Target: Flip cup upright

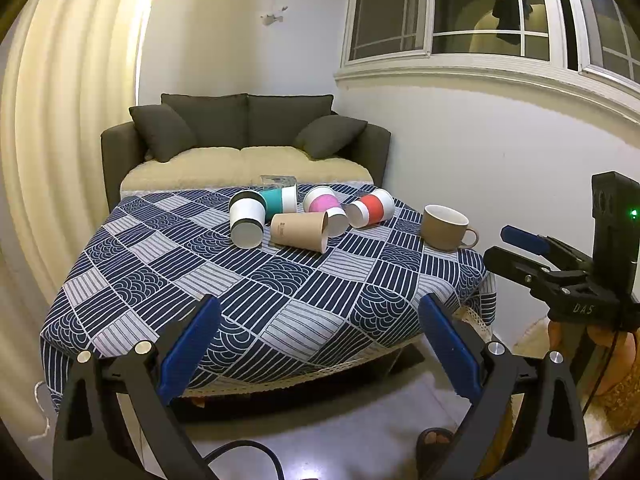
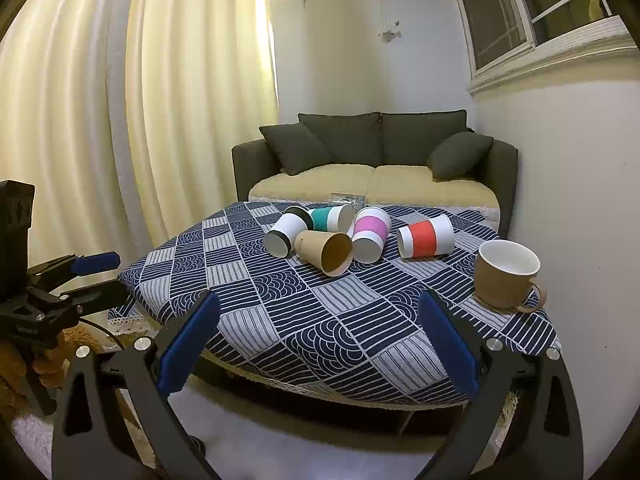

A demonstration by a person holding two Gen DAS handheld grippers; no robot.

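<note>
On the patterned tablecloth [image 1: 280, 296], five paper cups are seen lying on their sides near twelve o'clock: the black-banded cup [image 1: 247, 221], teal cup [image 1: 278, 200], kraft cup [image 1: 300, 231], pink cup [image 1: 325, 208] and red cup [image 1: 370, 208]. A brown mug [image 1: 444, 227] is stood upright toward two o'clock. The left gripper [image 1: 320, 344] and right gripper [image 2: 320, 344] are both held spread wide, with nothing grasped.

Black claw [image 1: 320, 344] w/ blue pads [image 1: 188, 354] (silver screws, "DAS" mark).
</note>
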